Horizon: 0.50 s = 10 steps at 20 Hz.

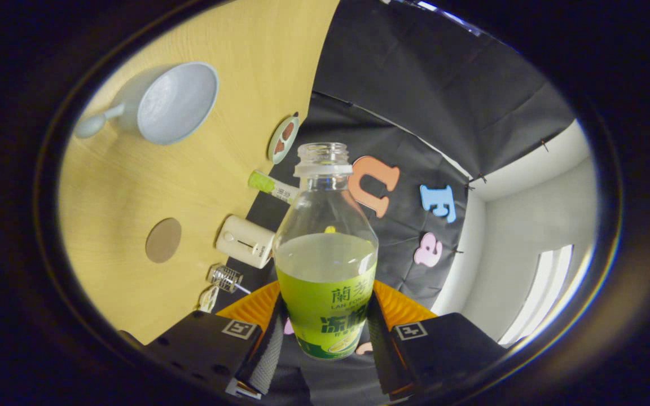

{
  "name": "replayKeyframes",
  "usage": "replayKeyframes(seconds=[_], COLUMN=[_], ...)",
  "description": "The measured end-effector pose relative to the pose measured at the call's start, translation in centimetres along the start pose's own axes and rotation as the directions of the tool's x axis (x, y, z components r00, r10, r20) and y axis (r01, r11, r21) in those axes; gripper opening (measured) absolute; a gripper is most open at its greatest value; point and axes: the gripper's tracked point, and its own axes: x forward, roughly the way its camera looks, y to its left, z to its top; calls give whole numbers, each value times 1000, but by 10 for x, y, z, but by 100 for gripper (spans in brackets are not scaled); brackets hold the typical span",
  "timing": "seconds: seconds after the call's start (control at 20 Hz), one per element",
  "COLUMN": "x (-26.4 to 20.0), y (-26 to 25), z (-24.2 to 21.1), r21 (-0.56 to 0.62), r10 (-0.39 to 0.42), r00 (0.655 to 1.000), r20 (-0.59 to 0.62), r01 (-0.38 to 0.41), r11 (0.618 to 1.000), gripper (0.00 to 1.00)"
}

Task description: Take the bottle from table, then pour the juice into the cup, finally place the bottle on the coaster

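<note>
We see our gripper (325, 332) clamped on the uncapped bottle (325, 265), blocking straight ahead. Beyond the fingers to the left, bare table (133, 186) lies open between cup (174, 103) and round coaster (163, 240). A cream box (244, 241), green-capped tube (271, 187) and small dish (283, 138) crowd the table's edge.

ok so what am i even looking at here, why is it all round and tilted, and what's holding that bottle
The camera rides on a hand-held gripper and looks forward along its jaws, which stand at either side of the bottle's label and press on it. The wide lens bends everything round, and the tool is turned sideways, so the table looks like a wall.

The bottle is held off the table, uncapped and about half full of juice.

On the table are a pale cup with a handle, a round brown coaster, a small patterned dish, a green-capped tube, a small white box and a small clear item.
</note>
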Motion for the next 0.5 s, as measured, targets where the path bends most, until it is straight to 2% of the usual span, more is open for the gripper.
replayKeyframes(seconds=[0.25,0.35,0.45,0.5], x=[-2,-4,-7,-9], y=[15,18,7,3], z=[-3,-5,-6,-7], r21=[234,335,433,498], r10=[52,69,47,50], r00=[999,998,999,999], r20=[-5,-1,-1,0], r01=[-49,-65,-42,-43], r11=[971,940,901,866], gripper=[74,75,74,75])
